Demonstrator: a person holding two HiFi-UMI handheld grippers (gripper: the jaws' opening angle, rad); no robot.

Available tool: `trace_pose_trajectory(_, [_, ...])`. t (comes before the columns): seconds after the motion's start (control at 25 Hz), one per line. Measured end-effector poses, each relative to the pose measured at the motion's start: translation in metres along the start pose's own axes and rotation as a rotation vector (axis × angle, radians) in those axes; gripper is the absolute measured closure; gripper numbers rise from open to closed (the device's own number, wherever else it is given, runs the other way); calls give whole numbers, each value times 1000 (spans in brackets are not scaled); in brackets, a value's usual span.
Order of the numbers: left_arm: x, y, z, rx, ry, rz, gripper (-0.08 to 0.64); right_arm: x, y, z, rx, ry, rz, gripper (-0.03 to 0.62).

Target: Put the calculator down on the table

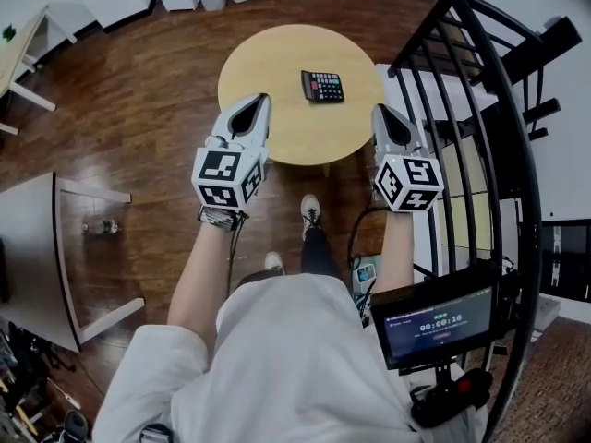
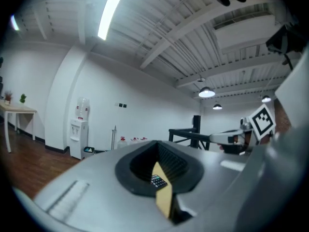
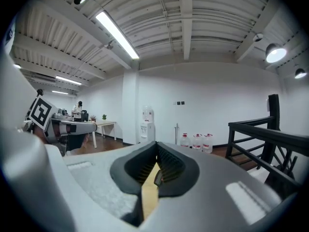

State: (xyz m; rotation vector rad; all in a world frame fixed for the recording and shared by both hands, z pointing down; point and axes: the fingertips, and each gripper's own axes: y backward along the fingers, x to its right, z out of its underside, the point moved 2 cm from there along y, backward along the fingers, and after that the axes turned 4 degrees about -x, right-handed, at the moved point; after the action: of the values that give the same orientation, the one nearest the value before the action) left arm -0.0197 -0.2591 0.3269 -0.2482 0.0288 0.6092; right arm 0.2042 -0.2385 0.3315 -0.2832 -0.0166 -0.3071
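calculator [image 1: 322, 87] lies flat on the round wooden table [image 1: 263, 58], right of its middle, apart from both grippers. left gripper [image 1: 261, 100] and right gripper [image 1: 379, 111] hover over the table's near edge, each with jaws pressed together, holding nothing.

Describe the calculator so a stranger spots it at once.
Find the round pale table on the dark wood floor, beside the black railing. The calculator lies flat just right of its middle, the only thing on it: a small dark rectangle with rows of keys.
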Motion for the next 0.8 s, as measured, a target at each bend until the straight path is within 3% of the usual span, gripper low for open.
trace_pose_trajectory(0.36, [15,51,-27,46,-75,5,555,-37,44,-26,24,34,-8,588])
trace_pose_trajectory(0.64, [24,82,-46,114,-116,-37,555,-56,68,-53,93,47,-37,588])
trace_pose_trajectory(0.8, [36,97,-48,114,-90,-45,555,-63,84,-60,132,24,-60,588])
